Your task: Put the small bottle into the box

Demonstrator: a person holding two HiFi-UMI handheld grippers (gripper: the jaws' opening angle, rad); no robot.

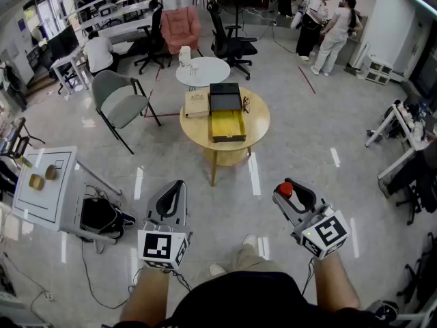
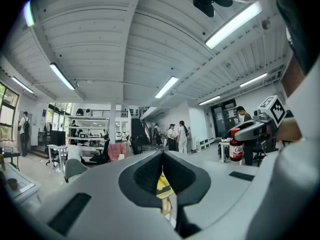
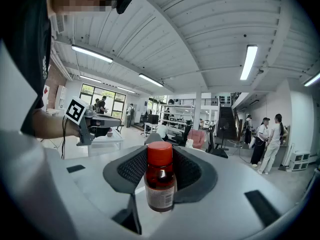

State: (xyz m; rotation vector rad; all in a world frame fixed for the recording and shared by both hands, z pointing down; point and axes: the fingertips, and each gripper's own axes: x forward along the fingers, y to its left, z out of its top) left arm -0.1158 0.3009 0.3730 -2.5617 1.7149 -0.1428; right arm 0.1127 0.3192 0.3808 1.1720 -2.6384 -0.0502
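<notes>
right gripper [image 3: 160,165]: clamped on small bottle [image 3: 160,189]
left gripper [image 2: 162,159]: clenched, empty
risk: small bottle may slip before reaching far box [image 1: 227,125]

Small bottle [image 3: 160,180]: glossy amber, paper label [image 3: 159,196], smooth red plastic cap [image 3: 159,153]. Right gripper [image 3: 160,166]: matt grey plastic, ribbed black pads [image 3: 133,169]. Round table [image 1: 257,124]: pale smooth wood.

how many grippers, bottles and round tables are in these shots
grippers: 2, left gripper and right gripper
bottle: 1, in the right gripper's fingers
round tables: 2, wooden table and white table
total: 5
</notes>
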